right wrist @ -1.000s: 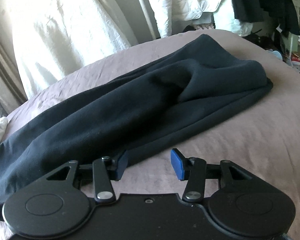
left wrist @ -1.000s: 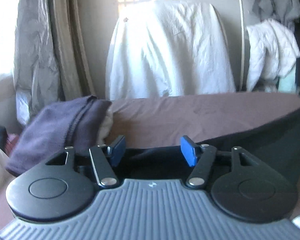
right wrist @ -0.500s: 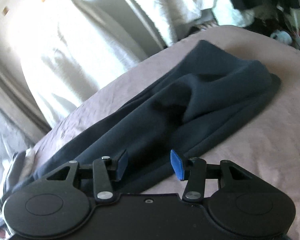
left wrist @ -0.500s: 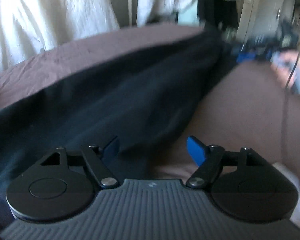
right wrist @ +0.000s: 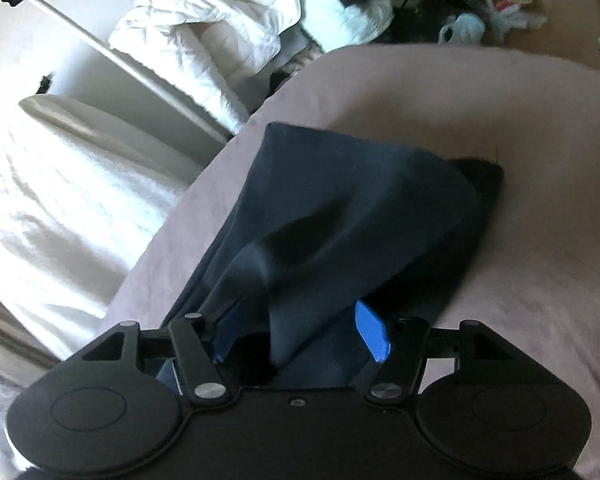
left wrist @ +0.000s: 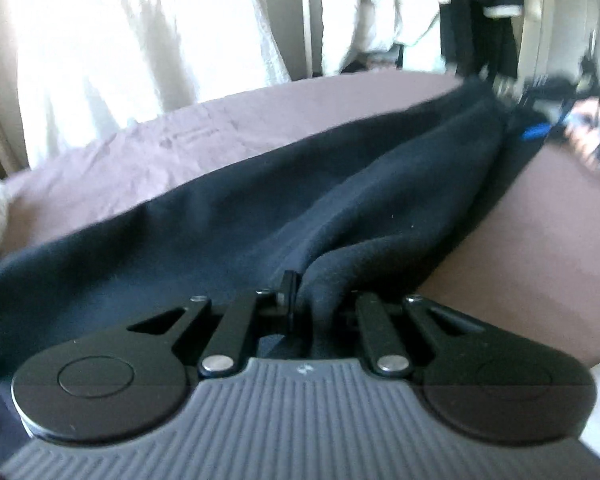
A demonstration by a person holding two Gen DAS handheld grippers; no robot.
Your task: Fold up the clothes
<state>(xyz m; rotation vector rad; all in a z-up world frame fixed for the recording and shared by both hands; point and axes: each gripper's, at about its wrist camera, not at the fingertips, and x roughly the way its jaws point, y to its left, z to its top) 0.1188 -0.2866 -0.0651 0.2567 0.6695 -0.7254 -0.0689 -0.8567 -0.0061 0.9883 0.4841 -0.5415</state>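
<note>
Fabric of the dark navy garment (left wrist: 228, 224) lies stretched along the mauve bed sheet (left wrist: 260, 120), and each end of it is at one gripper. The left gripper (left wrist: 300, 296) is clenched on a bunched ridge of the cloth; its jaws stand almost together, with the fold rising between them. The right gripper (right wrist: 300, 332) has its blue fingers (right wrist: 372, 334) apart, and a raised fold of the garment stands in the gap, so it is released and surrounds the cloth without pinching it. In the left wrist view this right gripper (left wrist: 540, 132) appears only as a blur at the far end of the garment, near the edge of the bed. The step in hand, as I judge it, is to secure both ends before one end is carried over the other. To do it well, the right gripper should close only when the fold sits deep between the fingers, so that both layers are taken and not only the top one. After this the two grippers should rise together and keep the cloth lightly tight, because a slack middle will drag and wrinkle on the sheet. The soft, thick fabric can slip from a shallow grip. White sheets (right wrist: 60, 200) hang behind the bed.
</note>
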